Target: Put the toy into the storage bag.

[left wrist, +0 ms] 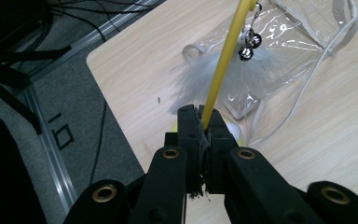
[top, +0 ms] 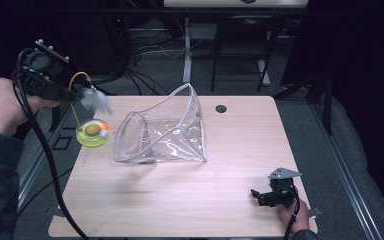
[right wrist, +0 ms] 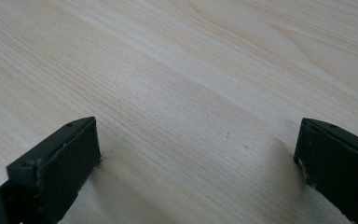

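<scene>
Left of one clear plastic pouch point(top: 162, 131), one yellow wand point(left wrist: 223, 60) with grey feather tuft point(top: 96, 100) is clamped by the left gripper point(left wrist: 203, 122); the right gripper point(right wrist: 196, 158) is held apart over pale woodgrain table point(top: 220, 190).

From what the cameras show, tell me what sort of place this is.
Probably a lab or workshop set up for recording, not a home: a bare wooden table on a metal frame, loose cables on grey carpet behind it, and a camera-bearing left gripper holding a yellow feather toy.
</scene>
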`<state>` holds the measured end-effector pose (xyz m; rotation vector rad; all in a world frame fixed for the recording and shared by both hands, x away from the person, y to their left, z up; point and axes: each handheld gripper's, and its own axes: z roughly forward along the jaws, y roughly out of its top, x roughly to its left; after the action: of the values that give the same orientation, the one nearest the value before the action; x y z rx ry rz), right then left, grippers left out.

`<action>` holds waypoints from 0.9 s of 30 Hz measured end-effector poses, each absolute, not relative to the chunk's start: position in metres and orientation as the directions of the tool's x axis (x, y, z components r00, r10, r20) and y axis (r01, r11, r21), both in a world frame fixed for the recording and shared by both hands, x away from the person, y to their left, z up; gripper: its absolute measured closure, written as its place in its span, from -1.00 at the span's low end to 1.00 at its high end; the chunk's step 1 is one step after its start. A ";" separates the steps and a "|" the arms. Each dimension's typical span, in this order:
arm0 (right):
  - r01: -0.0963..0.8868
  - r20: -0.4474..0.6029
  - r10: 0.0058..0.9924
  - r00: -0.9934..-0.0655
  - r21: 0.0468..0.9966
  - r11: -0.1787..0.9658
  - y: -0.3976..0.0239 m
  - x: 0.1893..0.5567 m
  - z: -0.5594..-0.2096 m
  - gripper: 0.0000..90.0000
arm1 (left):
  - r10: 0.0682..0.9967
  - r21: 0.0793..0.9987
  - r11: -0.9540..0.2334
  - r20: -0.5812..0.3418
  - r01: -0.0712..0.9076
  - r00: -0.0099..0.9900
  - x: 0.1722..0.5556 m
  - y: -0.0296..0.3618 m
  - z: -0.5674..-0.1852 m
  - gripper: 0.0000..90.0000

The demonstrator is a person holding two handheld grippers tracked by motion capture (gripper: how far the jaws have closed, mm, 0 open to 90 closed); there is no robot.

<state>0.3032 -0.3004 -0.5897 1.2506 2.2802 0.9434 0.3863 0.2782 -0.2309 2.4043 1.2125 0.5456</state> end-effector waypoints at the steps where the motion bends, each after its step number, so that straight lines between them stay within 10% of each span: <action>1: 0.595 -0.007 0.843 -0.538 0.705 0.386 -0.301 0.303 -0.589 -1.00 | 0.816 0.503 -0.552 0.166 0.665 0.553 0.387 0.277 -0.230 0.95; 27: 0.595 -0.008 0.842 -0.540 0.704 0.388 -0.301 0.303 -0.589 -1.00 | 0.761 0.464 -0.628 0.199 0.624 0.618 0.404 0.231 -0.213 0.95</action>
<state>0.3034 -0.3008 -0.5892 1.2460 2.2877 0.9356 0.4036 0.2312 -0.2132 2.4947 1.1112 0.5429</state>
